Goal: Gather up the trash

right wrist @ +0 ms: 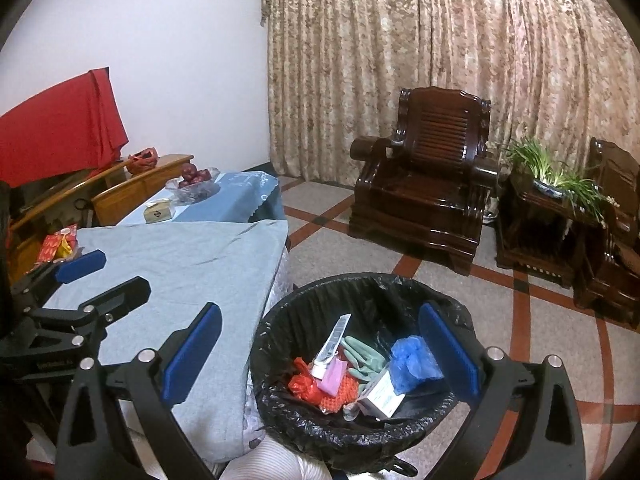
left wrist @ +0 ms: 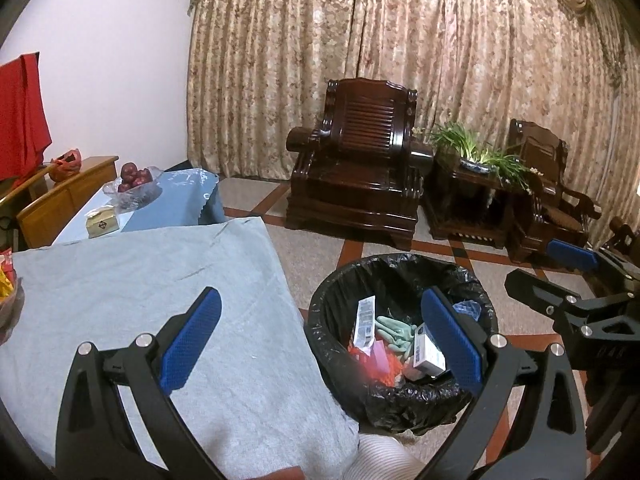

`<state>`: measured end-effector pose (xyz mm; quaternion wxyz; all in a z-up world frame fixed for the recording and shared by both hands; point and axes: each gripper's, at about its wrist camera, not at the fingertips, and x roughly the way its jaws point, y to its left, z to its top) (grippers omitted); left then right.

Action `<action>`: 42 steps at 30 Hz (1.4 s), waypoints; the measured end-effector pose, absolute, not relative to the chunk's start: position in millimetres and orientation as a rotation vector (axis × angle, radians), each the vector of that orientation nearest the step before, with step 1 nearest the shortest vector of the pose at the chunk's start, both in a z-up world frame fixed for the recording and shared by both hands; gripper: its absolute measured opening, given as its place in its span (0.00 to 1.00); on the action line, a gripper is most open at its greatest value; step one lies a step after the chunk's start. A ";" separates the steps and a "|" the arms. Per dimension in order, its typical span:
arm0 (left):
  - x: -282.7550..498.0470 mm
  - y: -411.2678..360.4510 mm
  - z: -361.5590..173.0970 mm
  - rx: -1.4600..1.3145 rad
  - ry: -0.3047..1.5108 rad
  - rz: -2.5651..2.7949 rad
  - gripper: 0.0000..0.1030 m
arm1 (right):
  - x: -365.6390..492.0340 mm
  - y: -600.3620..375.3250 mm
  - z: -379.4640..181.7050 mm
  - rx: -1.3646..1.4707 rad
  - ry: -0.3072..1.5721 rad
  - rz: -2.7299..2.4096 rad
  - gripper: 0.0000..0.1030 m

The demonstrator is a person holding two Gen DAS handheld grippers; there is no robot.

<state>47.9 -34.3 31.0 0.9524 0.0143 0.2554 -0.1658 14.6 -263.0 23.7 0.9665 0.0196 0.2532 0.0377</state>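
A round bin with a black liner [left wrist: 326, 312] [right wrist: 272, 396] stands on the floor beside the table. Inside lie a white strip packet [right wrist: 334, 338], green gloves [right wrist: 362, 356], a blue plastic wad [right wrist: 412, 364], red mesh [right wrist: 340, 394], a pink slip and a white box [left wrist: 428, 356]. My left gripper [left wrist: 322, 338] is open and empty, spanning the table edge and the bin; in the right wrist view the left gripper [right wrist: 100, 278] hangs over the table. My right gripper [right wrist: 320, 352] is open and empty above the bin; in the left wrist view the right gripper [left wrist: 552, 270] shows at the right.
A light blue cloth covers the table [left wrist: 140, 288] [right wrist: 180, 264], with red snack packets [right wrist: 58, 246] at its left end. Beyond stand a glass fruit bowl [left wrist: 134, 184], a tissue box [left wrist: 103, 222], dark wooden armchairs [left wrist: 356, 168] and a potted plant [left wrist: 476, 152]. A ribbed sleeve or knee [left wrist: 380, 456] shows below.
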 end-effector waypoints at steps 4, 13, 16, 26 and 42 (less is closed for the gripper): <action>47.3 -33.4 31.4 0.029 0.518 -0.336 0.95 | 14.8 -261.6 23.4 0.040 0.510 0.078 0.94; 47.1 -32.2 31.6 0.031 0.519 -0.338 0.95 | 15.0 -260.6 23.7 0.039 0.513 0.078 0.94; 46.9 -31.8 32.3 0.033 0.520 -0.337 0.95 | 14.9 -260.7 23.7 0.040 0.512 0.079 0.94; 46.5 -31.7 33.4 0.035 0.518 -0.336 0.95 | 14.9 -260.0 24.0 0.039 0.511 0.078 0.94; 46.2 -31.9 33.2 0.036 0.518 -0.336 0.95 | 15.9 -259.4 24.7 0.036 0.513 0.081 0.94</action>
